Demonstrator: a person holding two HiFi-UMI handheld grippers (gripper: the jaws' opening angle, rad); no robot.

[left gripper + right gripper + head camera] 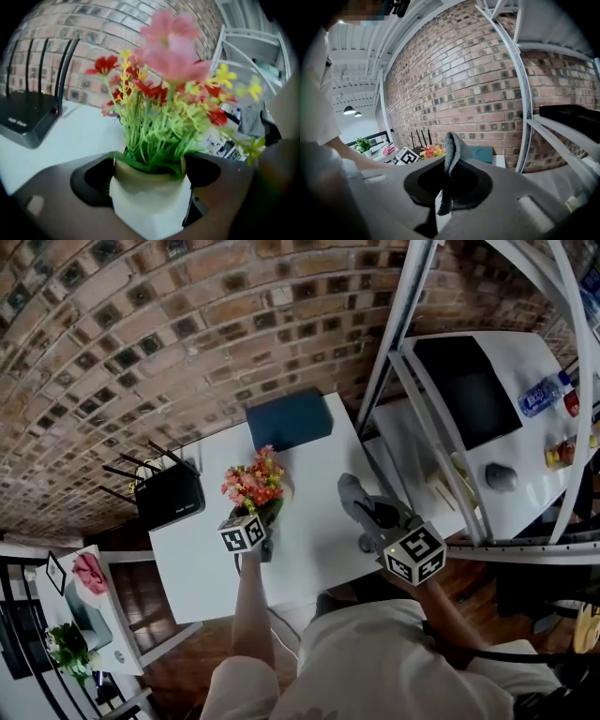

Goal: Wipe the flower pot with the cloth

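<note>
Right gripper [449,187] pinches the limp cloth [451,150] near the flower pot [152,208], seemingly light, rigid and top-heavy, with left gripper [150,178] clamping its sides.

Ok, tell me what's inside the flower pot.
The flower pot holds a dense bunch of green stems topped with red, pink and yellow flowers. The stems fill the opening, so whatever they are set in cannot be seen.
</note>
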